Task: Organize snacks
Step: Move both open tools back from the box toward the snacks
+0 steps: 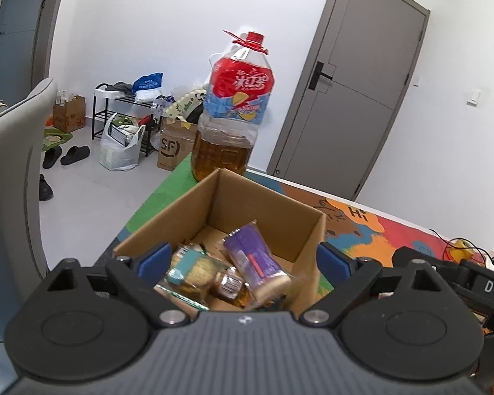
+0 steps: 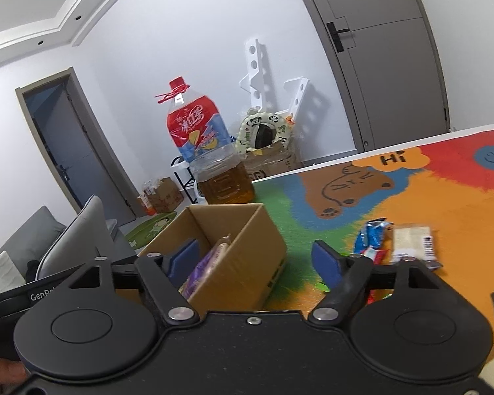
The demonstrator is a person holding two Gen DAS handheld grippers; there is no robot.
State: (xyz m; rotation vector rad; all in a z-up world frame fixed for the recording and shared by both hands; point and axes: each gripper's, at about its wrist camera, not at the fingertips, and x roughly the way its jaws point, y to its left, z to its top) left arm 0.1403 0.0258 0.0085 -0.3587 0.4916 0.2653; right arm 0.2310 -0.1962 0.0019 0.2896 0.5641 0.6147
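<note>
A: Snacks?
B: Purple packet (image 1: 258,256), biscuit packet (image 1: 189,268) and small brown wrapper (image 1: 229,281) lying inside the cardboard box (image 1: 168,217). Blue wrapper (image 2: 372,235) and pale packet (image 2: 411,242) side by side on the colourful mat (image 2: 444,197), well apart from the box.
A: Claws?
B: Left claw (image 1: 243,258) spread wide above the box, holding nothing. Right claw (image 2: 255,256) spread wide too, empty, just beside the box.
A: Behind?
B: Big bottle (image 1: 233,112) of amber liquid, upright, close behind the box.
</note>
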